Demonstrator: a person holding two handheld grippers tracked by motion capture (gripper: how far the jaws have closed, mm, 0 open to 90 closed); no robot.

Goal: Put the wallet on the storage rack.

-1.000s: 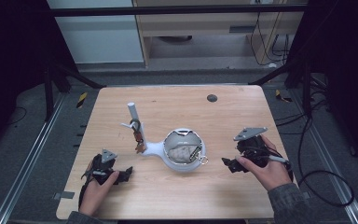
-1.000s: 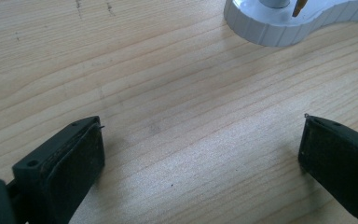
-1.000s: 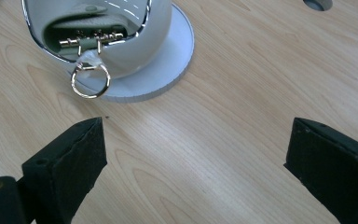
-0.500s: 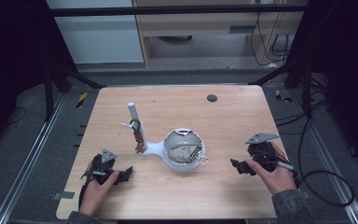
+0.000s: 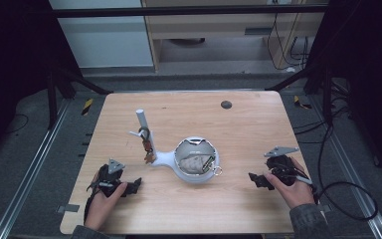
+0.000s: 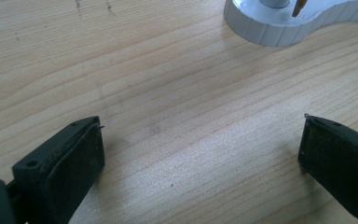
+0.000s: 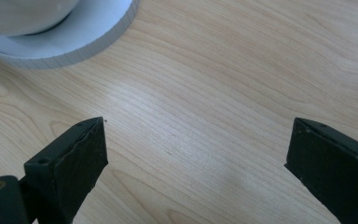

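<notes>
Right now both your tongs, left (image 5: 135,185) and right (image 5: 254,180), are wide and empty; white key stand (image 5: 195,160) sits between them, slightly nearer the right.

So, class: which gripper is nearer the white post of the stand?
Left. The left gripper sits just below the white post on the near-left; the right gripper is beyond the bowl, far right.

Black two-jaw left gripper (image 5: 135,184) at 8 o'clock, black two-jaw right gripper (image 5: 252,179) at 4 o'clock; both held low, jaws wide apart, nothing between
</notes>
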